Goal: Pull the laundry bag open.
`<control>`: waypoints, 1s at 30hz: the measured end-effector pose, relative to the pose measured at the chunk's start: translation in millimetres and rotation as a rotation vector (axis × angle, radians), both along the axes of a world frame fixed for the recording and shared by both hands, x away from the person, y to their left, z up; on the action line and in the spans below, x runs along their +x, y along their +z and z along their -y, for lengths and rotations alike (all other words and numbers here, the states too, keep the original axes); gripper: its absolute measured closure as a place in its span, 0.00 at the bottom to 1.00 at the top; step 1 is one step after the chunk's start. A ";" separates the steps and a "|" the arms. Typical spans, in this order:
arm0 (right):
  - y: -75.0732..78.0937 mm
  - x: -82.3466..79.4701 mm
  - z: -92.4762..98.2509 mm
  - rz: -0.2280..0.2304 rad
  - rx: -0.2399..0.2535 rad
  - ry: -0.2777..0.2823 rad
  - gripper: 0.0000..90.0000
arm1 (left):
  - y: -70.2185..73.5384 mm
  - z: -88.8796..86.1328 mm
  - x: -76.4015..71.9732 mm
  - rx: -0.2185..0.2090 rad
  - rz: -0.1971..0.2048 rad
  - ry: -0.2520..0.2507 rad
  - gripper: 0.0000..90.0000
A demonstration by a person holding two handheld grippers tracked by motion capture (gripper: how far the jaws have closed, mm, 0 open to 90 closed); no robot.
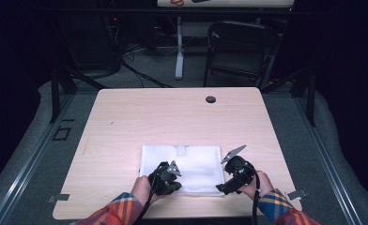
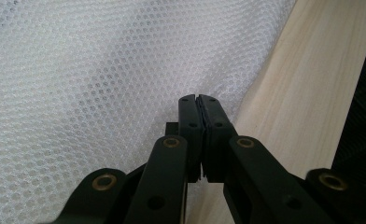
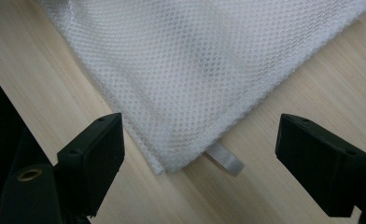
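Note:
A white mesh bag [image 1: 187, 166] lies flat on the wooden table [image 1: 172, 112] near its front edge. My left gripper [image 1: 176, 185] sits at the bag's front left part. In the left gripper view its jaws [image 2: 200, 100] are shut tight at the edge of the mesh [image 2: 102, 70], and creases in the fabric run toward them. My right gripper [image 1: 221, 187] is at the bag's front right corner. In the right gripper view it [image 3: 200, 125] stands wide open, with the corner of the mesh [image 3: 195, 70] and a small white tab [image 3: 225, 160] lying between the jaws, untouched.
A round cable hole [image 1: 210, 99] is in the table's far side. Beyond the table stand a dark folding chair [image 1: 238, 47] and a white desk leg [image 1: 179, 51]. The table's front edge is close under both hands. Bare wood [image 2: 302, 93] lies beside the bag.

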State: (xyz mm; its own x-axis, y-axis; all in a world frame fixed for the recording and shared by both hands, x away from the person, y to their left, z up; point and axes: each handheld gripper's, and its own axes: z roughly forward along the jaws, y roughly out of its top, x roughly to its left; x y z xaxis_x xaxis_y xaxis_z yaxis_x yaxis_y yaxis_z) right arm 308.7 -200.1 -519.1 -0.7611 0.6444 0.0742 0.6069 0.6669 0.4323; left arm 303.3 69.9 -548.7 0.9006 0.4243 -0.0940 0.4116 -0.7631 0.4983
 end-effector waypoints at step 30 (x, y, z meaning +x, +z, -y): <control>-4.5 -12.0 -42.4 0.025 0.002 0.153 0.44 | 11.8 -6.7 2.8 -0.089 0.010 0.043 0.99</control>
